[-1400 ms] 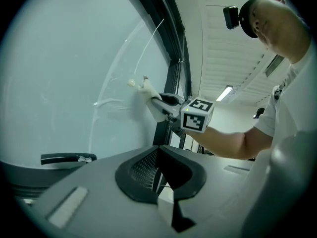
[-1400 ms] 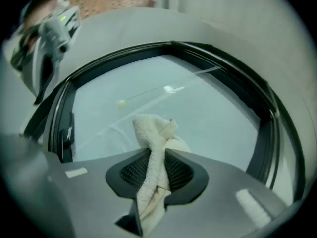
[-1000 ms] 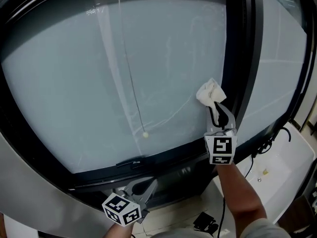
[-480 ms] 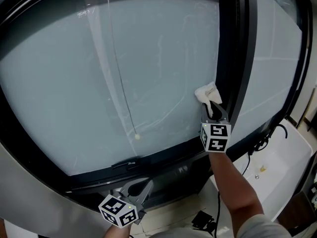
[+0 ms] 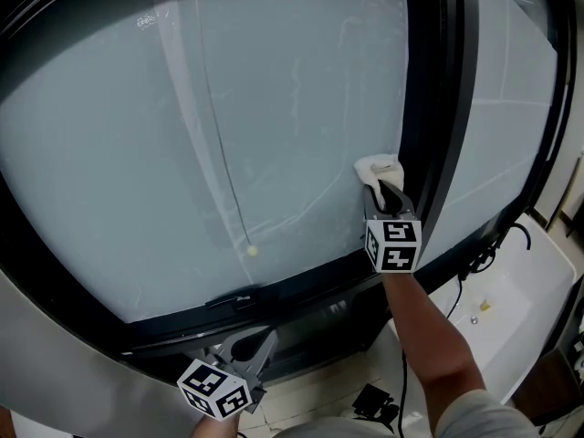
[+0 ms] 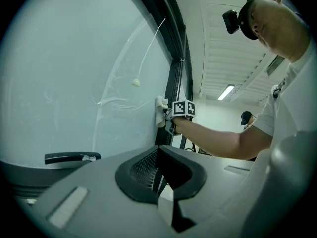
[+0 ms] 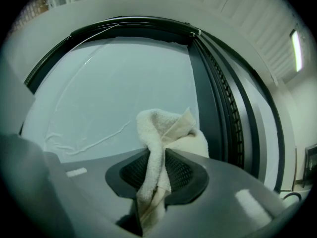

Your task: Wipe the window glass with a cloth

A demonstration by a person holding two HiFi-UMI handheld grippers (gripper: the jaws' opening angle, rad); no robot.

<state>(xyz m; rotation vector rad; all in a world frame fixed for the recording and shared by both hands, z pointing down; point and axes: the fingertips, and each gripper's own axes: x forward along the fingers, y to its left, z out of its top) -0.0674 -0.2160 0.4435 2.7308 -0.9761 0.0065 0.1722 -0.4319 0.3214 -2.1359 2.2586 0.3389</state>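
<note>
The right claw (image 7: 157, 175) is clamped tight on a white cloth (image 7: 166, 133). The ribbed pads pinch a narrow fold of it, and the bunched top bulges out beyond the tips. In the head view the cloth sits toward 3 o'clock and is pressed against the window glass (image 5: 182, 135), just beside the dark vertical frame (image 5: 440, 108) at the pane's right edge. The forearm (image 5: 429, 336) rises from 5 o'clock, nearly straight, with the marker cube facing the camera and the claw pointing up toward 12 o'clock.

The left claw (image 6: 158, 175) has its jaws together with nothing between them. It hangs low at 7 o'clock, below the pane's bottom rail and well apart from the cloth. A thin cord ending in a small bead (image 5: 250, 251) hangs in front of the glass, near 7 o'clock from the cloth.
</note>
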